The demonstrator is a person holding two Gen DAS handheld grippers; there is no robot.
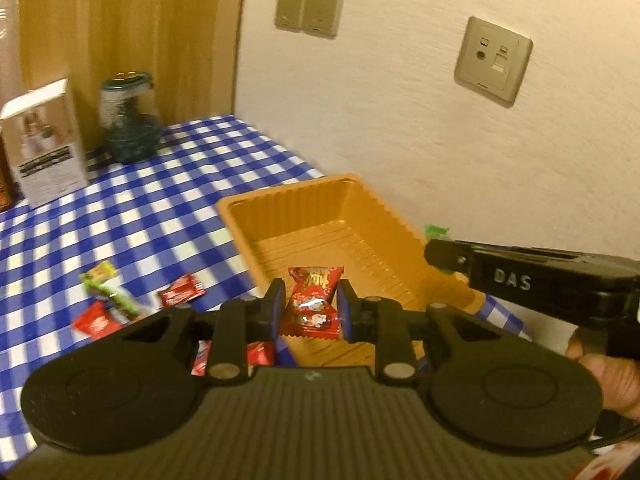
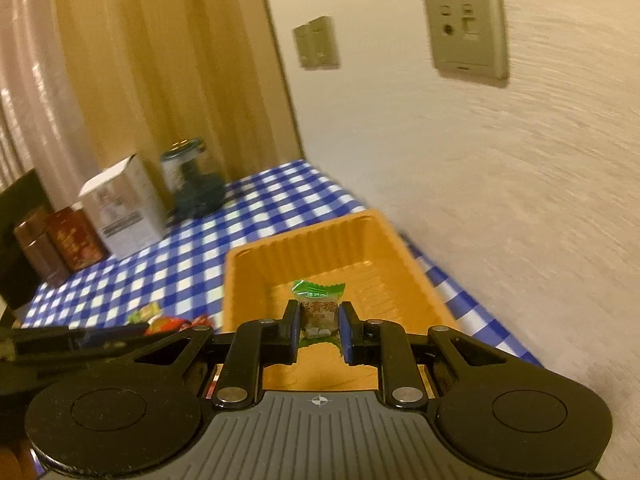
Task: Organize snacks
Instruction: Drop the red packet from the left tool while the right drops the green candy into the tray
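**Both claws loaded, tray bare**

You are holding a red packet (image 1: 313, 305) in the left claw (image 1: 311, 309) and a green candy (image 2: 318, 307) in the right claw (image 2: 319, 327), both clamped over the tray (image 1: 240, 216). Nothing is lying inside yet. Loose snacks (image 1: 140, 300) are waiting by the tabletop's near edge, blurred and partly hidden.

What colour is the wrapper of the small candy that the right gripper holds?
The small wrapped candy is green at its top and brownish below, seen best in the right wrist view.
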